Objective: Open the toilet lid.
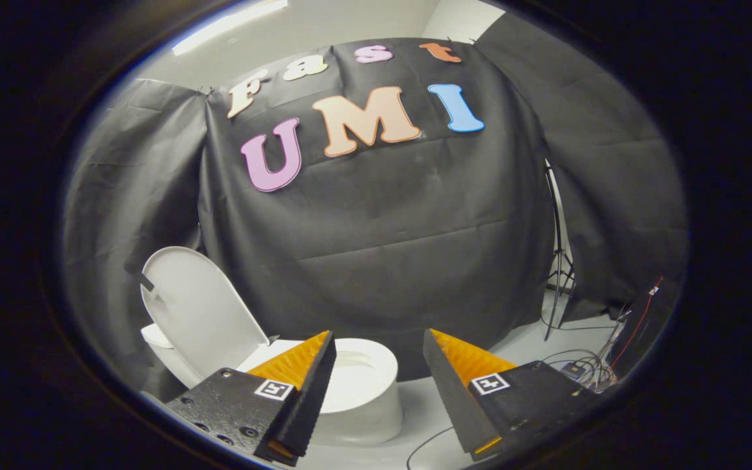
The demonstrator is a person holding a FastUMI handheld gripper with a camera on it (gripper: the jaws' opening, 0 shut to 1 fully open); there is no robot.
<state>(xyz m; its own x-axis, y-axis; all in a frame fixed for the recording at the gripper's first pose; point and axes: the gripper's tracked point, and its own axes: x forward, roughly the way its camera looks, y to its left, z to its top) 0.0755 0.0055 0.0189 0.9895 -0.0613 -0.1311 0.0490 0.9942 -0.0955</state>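
Hovering with fingers [379,365] spread apart and holding nothing, the gripper faces the toilet [363,398]; its lid [196,313] stands raised at ten o'clock. The opening looks done, so backing clear seems next.

The glossy white oval toilet lid [196,313] matches the white ceramic toilet bowl [363,391]. The creased booth wall cloth [382,228] is plain black. Each gripper [379,356] finger carries 1 black-and-white square marker. Thin red and black cables [595,369] cross the pale grey floor [526,346].
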